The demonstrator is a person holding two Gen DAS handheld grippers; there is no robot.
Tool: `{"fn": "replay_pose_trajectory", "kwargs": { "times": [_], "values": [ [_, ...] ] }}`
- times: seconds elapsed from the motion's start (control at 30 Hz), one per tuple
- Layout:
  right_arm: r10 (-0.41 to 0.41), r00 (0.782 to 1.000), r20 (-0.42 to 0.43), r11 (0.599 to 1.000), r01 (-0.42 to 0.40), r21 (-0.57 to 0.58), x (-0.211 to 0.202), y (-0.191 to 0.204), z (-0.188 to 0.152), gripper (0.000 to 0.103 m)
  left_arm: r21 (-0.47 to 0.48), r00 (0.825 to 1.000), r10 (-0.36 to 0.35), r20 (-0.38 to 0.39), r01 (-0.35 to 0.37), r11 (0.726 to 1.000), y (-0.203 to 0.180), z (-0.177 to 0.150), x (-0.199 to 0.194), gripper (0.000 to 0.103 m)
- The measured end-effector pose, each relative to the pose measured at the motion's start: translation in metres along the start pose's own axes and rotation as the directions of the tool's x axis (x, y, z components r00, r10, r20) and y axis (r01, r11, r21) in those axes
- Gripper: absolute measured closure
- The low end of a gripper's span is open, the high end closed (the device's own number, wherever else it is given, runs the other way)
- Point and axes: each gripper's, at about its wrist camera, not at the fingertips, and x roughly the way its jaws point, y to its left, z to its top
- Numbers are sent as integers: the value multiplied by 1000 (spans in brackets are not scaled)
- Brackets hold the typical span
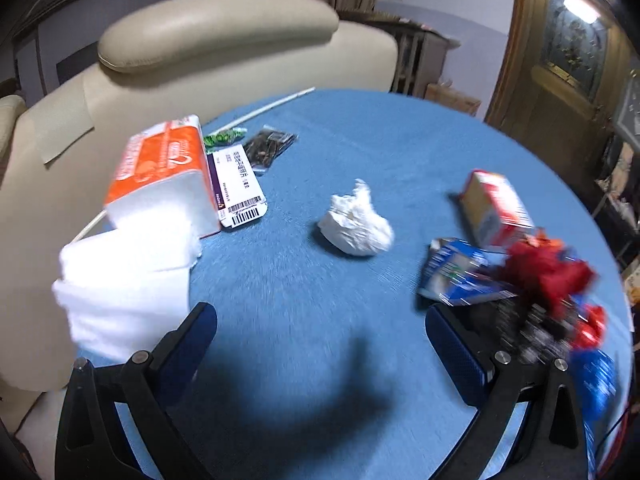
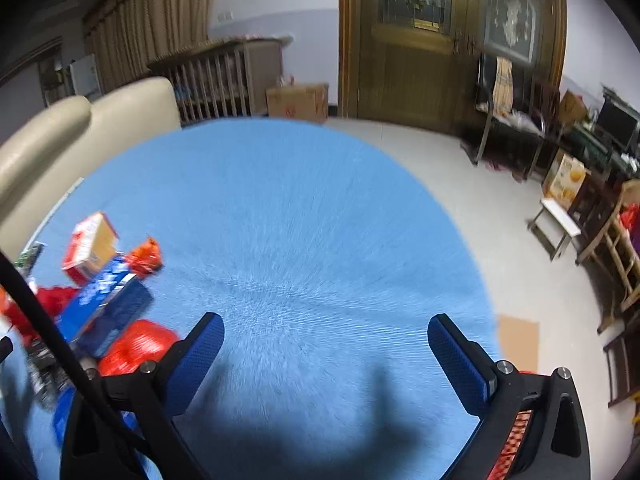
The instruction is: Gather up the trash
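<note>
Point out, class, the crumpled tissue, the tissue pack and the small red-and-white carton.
crumpled tissue (image 1: 356, 222), left wrist view, middle of the wad.
tissue pack (image 1: 160, 160), left wrist view, orange top face.
red-and-white carton (image 1: 496, 208), left wrist view, side face.

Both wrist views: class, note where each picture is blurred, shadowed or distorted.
Left wrist view: crumpled tissue fairly sharp, red wrapper smeared, dark shadow near the left gripper. Right wrist view: blue tablecloth streaked with motion blur, door bowed by fisheye.
</note>
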Motion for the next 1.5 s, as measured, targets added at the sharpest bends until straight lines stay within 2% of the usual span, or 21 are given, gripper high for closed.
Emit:
{"fn": "replay_pose_trajectory", "kwargs": {
  "times": [0.2, 0.47, 0.67, 1.5],
  "values": [
    [80, 997, 22, 996, -79, -28, -60, -4, -31, 0, 35, 999, -40, 37, 39, 999, -12, -35, -44, 0],
    [209, 978, -25, 977, -210, -43, -106, 12, -82, 0, 105, 995, -87, 54, 81, 991, -35, -63, -78, 0],
    [231, 972, -42, 972, -233, -34, -109, 20, -95, 0, 126, 994, -97, 57, 89, 988, -43, -70, -87, 0],
    [266, 963, -37, 963, -267, -25, -107, 18, -91, 0, 142, 996, -80, 38, 74, 987, -54, -73, -85, 0]
  ]
}}
